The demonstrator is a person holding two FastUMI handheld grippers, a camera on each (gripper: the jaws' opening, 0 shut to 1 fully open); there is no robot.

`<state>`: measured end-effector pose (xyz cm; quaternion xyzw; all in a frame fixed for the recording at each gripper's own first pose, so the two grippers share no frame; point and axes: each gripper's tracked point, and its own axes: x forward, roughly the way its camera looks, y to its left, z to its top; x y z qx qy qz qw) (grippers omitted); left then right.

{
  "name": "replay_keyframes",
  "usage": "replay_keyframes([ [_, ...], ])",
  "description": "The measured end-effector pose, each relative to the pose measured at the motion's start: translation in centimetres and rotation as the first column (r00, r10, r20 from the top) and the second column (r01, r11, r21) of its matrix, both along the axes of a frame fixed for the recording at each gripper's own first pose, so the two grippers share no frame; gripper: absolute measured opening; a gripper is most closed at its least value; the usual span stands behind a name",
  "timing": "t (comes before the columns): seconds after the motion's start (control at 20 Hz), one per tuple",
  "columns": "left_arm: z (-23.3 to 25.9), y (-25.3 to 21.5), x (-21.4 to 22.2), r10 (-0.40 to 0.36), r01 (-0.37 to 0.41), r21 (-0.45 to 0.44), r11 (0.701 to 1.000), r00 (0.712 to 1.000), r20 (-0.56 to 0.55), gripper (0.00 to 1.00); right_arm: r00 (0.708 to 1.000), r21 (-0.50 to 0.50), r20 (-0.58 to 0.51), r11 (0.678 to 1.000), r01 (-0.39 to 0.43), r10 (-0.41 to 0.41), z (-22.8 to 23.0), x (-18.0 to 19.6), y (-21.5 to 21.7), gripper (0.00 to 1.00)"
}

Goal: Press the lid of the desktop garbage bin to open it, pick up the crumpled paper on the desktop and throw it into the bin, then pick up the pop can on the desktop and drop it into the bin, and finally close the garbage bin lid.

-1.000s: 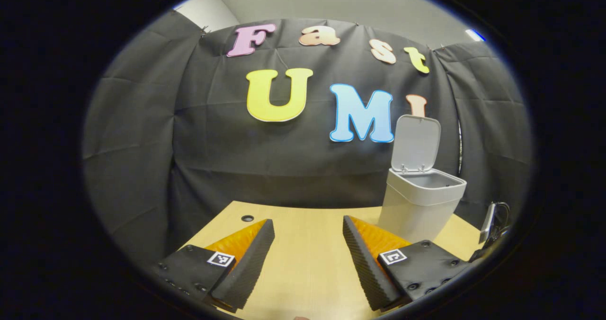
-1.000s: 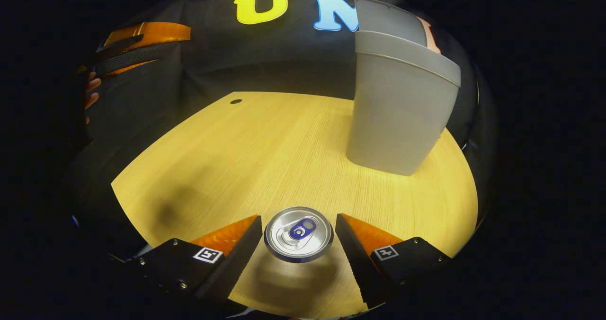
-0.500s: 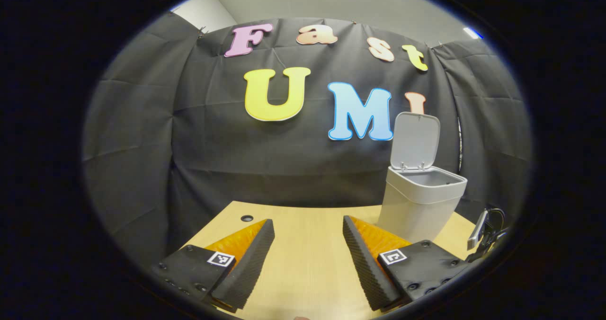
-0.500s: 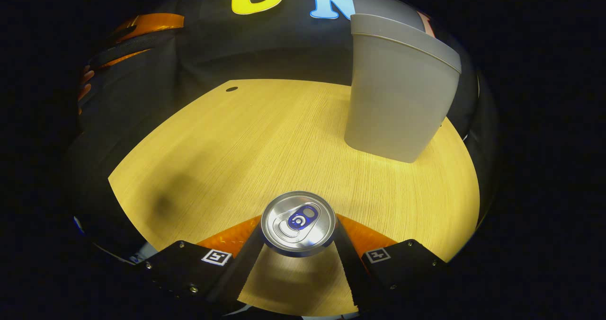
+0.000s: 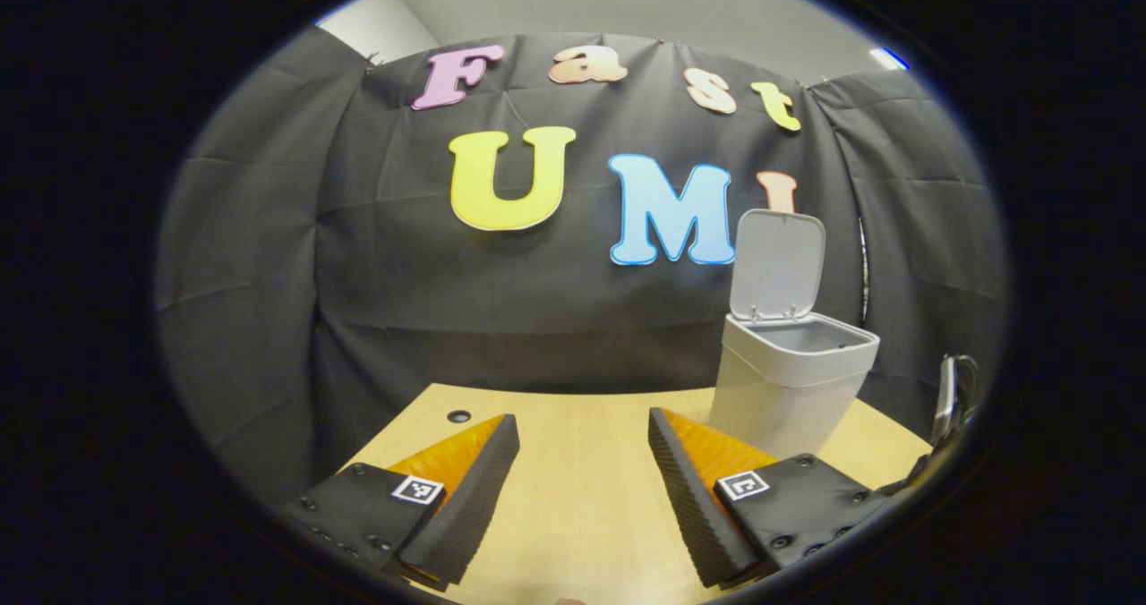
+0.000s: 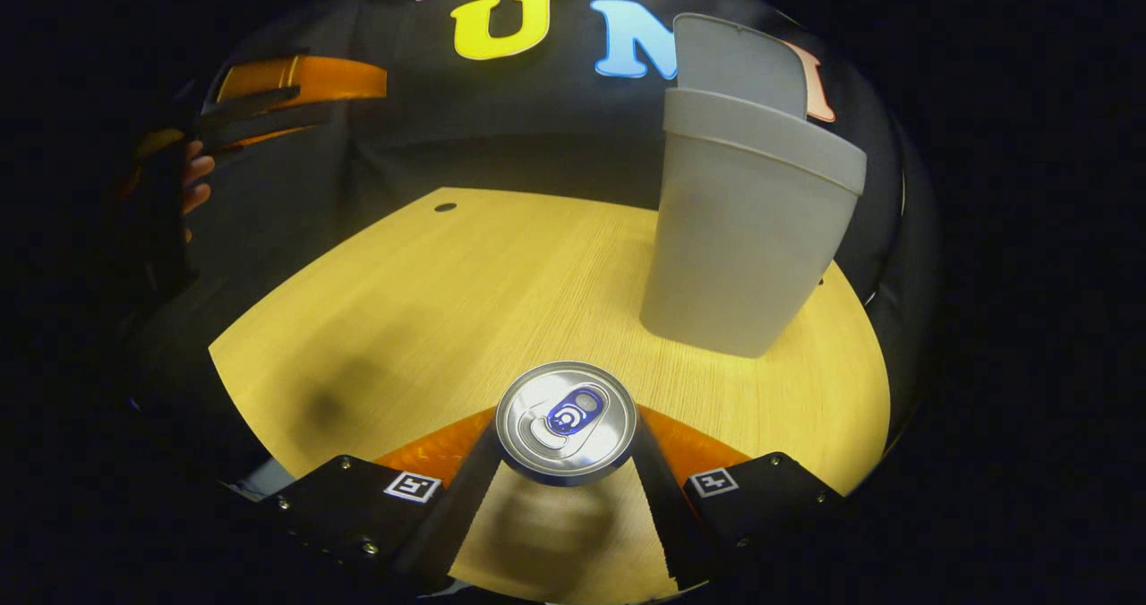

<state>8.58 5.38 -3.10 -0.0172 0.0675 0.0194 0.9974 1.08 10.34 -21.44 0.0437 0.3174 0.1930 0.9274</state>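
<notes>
In the right gripper view my right gripper [image 6: 566, 444] is shut on the pop can [image 6: 566, 421]; its silver top with a blue tab faces the camera, and both fingers press its sides. The can hangs a little above the wooden desktop [image 6: 466, 292], casting a shadow below. The grey garbage bin [image 6: 739, 229] stands at the far right with its lid [image 6: 734, 63] raised. In the left gripper view my left gripper [image 5: 582, 489] is open and empty over the desk's near edge, the bin [image 5: 788, 386] to its right, lid [image 5: 776, 265] upright. I cannot see into the bin.
A small round hole [image 6: 445, 207] sits near the desk's far left corner. The other gripper [image 6: 269, 95], held by a hand [image 6: 192, 184], hovers at the upper left of the right gripper view. A cable and device [image 5: 949, 390] lie at the desk's right edge.
My right gripper closed on the pop can and has lifted it slightly off the desk. The left gripper drifted a little; it stays open.
</notes>
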Motion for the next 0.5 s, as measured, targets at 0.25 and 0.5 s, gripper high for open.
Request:
replay_keyframes([
  [0.25,0.3,-1.0,0.6,-0.028,0.028,0.012,1.000,1.000,0.009,0.94,0.987,0.064,0.147,0.996,0.057,-0.066,6.7,3.4,-2.1,0.85],
  [0.5,0.0,-1.3,0.4,-0.033,0.033,0.008,0.999,0.999,0.012,0.95,0.949,0.096,0.282,0.988,0.119,-0.141,13.0,6.8,-5.2,0.85],
])
